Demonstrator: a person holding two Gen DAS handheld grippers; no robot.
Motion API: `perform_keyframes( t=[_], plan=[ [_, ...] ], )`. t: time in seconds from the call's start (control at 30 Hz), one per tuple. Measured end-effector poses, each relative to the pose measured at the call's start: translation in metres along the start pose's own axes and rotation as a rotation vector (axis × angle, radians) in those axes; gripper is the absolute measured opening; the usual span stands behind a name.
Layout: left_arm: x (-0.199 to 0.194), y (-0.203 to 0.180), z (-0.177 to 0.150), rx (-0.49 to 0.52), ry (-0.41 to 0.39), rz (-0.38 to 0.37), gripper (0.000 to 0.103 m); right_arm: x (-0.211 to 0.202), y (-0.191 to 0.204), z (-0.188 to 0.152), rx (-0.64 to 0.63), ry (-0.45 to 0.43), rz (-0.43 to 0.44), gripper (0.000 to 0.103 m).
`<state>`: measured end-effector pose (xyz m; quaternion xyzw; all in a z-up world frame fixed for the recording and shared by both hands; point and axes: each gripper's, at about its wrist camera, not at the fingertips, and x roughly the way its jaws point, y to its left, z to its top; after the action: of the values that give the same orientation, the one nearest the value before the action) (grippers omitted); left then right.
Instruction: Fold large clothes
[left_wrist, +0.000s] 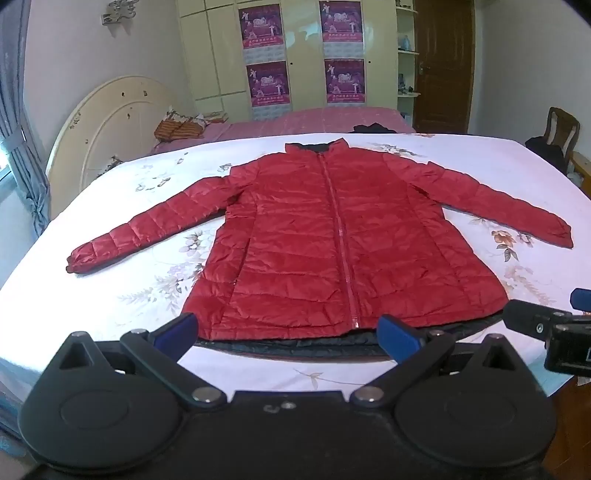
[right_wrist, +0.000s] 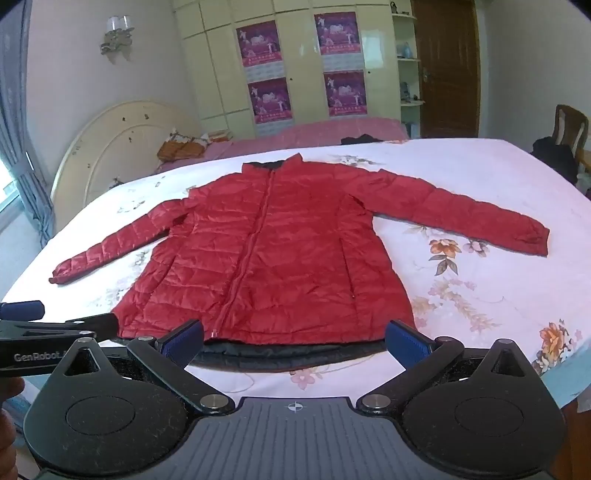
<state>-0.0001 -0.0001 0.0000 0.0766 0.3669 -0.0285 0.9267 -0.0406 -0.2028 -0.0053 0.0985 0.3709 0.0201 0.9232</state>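
Jaws stand wide and empty on both the left gripper (left_wrist: 286, 330) and right gripper (right_wrist: 295, 338), poised near the hem of the red quilted puffer jacket (left_wrist: 332, 236) lying flat, zipped, sleeves spread on the floral white bedsheet (left_wrist: 147, 184), so folding seems unstarted; next likely calls for grasping a sleeve

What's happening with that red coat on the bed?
A person holds a gripper in each hand and is about to fold the red coat. It lies flat on the flowery sheet, zipped up, both sleeves spread out to the sides. The left gripper and the right gripper are both wide open near the coat's bottom edge. Neither one holds anything, and no fold has been made yet.
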Motion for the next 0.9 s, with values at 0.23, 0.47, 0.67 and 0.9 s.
perform_keyframes(
  t=[0.23,0.47,0.67,0.9],
  plan=[
    [-0.002,0.004,0.001,-0.009,0.001,0.013,0.103,0.005,0.0,0.0,-0.014,0.011,-0.002,0.103],
    [-0.001,0.004,-0.001,-0.012,-0.002,0.025,0.103,0.006,0.0,-0.001,-0.015,0.014,0.001,0.103],
    [-0.003,0.007,-0.001,-0.01,0.008,0.028,0.103,0.006,0.001,-0.001,-0.017,0.012,0.002,0.103],
    [-0.004,0.01,-0.002,-0.009,0.009,0.029,0.103,0.006,0.007,-0.001,-0.021,0.012,0.002,0.103]
  ],
)
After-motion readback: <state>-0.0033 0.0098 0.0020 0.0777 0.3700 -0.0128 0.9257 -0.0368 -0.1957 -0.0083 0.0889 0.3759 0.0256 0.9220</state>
